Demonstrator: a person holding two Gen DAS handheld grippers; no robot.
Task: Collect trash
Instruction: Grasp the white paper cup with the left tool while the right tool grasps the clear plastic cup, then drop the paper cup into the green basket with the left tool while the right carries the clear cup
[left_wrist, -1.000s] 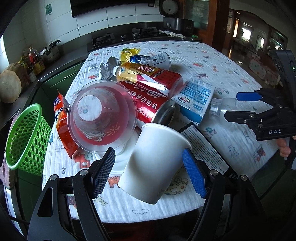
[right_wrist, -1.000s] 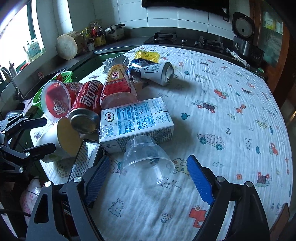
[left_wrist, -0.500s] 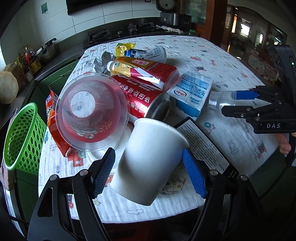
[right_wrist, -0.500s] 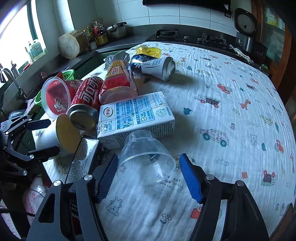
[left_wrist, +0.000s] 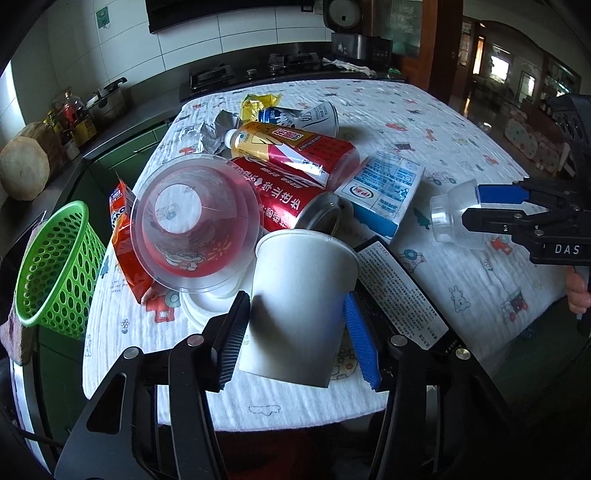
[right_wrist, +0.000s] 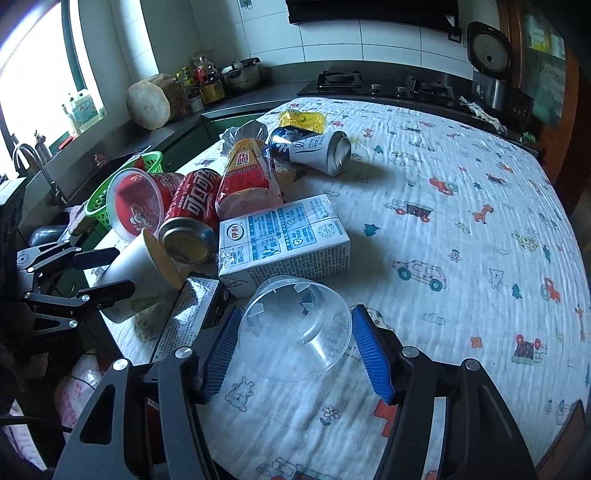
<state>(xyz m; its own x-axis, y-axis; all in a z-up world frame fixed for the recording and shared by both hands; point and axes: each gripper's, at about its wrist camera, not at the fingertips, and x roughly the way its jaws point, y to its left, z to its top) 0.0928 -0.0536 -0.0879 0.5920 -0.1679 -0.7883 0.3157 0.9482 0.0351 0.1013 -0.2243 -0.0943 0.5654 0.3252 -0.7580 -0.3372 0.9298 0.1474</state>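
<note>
A white paper cup (left_wrist: 299, 295) lies on its side at the table's near edge. My left gripper (left_wrist: 295, 295) is closing on it, and both pads touch its sides. A clear plastic cup (right_wrist: 295, 332) lies mouth toward me between the blue pads of my right gripper (right_wrist: 297, 314). Those jaws are closing too, and they press on the cup's rim. In the left wrist view the right gripper (left_wrist: 474, 205) holds the clear cup (left_wrist: 450, 221) at the right. The right wrist view has the left gripper (right_wrist: 107, 273) at the left, around the paper cup (right_wrist: 129, 269).
A green basket (left_wrist: 55, 266) hangs off the table's left edge. Piled on the cloth are a red-tinted plastic cup (left_wrist: 192, 221), a red cola can (left_wrist: 288, 199), a drink bottle (left_wrist: 291, 147), a milk carton (left_wrist: 384, 192), a black box (left_wrist: 402, 291) and an orange snack bag (left_wrist: 125, 251). A blue-white can (right_wrist: 314, 147) lies further back.
Both pairs of jaws have narrowed. The right ones closed in on the clear cup first, and the left ones then came in against the paper cup. Neither hand has shifted much.
</note>
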